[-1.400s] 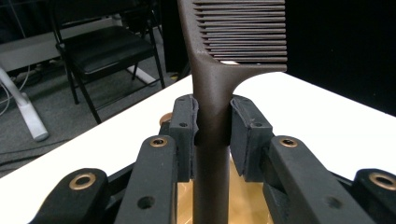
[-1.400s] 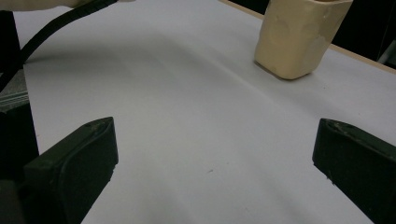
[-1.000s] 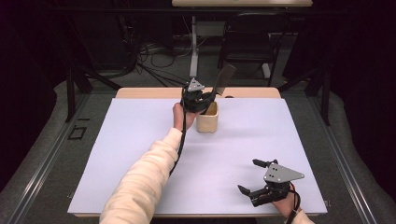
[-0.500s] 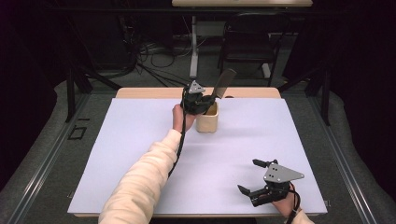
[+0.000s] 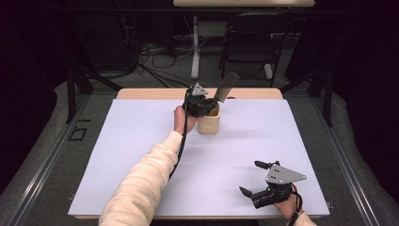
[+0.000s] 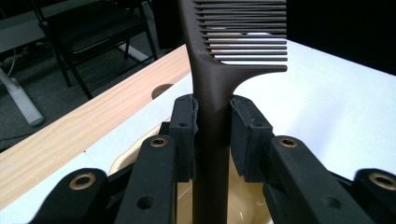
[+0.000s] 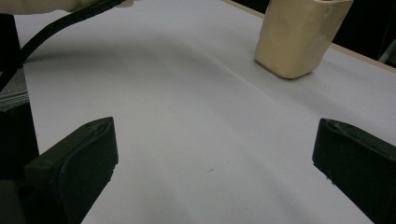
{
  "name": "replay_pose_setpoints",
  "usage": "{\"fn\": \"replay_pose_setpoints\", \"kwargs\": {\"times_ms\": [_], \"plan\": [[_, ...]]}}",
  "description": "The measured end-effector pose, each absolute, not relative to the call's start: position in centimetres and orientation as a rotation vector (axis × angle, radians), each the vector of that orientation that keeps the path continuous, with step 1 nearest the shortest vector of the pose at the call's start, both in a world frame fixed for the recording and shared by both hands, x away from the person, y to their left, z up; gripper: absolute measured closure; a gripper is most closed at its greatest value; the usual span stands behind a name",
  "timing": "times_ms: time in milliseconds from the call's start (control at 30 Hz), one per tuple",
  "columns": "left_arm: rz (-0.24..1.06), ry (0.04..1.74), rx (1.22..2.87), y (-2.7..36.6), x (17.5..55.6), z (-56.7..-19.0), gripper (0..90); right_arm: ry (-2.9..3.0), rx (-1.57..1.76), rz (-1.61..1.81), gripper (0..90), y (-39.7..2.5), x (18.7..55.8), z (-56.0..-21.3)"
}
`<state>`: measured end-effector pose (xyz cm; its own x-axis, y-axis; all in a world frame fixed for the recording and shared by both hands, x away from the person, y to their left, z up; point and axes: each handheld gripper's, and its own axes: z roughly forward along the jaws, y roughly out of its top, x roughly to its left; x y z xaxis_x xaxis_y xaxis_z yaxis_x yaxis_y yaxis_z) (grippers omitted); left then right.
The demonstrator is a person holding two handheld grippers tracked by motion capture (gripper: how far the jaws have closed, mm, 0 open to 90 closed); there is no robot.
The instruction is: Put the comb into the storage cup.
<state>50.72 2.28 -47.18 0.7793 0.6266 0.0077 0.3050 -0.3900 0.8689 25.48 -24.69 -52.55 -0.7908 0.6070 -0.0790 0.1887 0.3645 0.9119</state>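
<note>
Dark brown comb [image 6: 219, 70], cream cup [image 5: 209, 121], black fingers [image 6: 184, 135] — white table cover [image 5: 141, 122], pale wood edge [image 5: 141, 93].

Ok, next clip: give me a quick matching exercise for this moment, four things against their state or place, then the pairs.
Things:
1. left gripper
2. right gripper
3. comb
4. cream cup

States or places:
A. open over bare white table cover, near the front edge
B. stands near the far edge of the cover, under the left gripper
C. shut on a dark handle
D. teeth up, handle reaching down into the cup

Pairs: 1-C, 2-A, 3-D, 4-B
</note>
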Motion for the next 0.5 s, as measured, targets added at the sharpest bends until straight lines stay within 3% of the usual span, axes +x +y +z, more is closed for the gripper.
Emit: {"fn": "replay_pose_setpoints", "kwargs": {"times_ms": [500], "plan": [[0.413, 0.684, 2.028, 2.25, 50.72, -47.31, 72.0, 2.227, 0.695, 1.412, 0.0, -24.67, 25.50, -52.55]]}}
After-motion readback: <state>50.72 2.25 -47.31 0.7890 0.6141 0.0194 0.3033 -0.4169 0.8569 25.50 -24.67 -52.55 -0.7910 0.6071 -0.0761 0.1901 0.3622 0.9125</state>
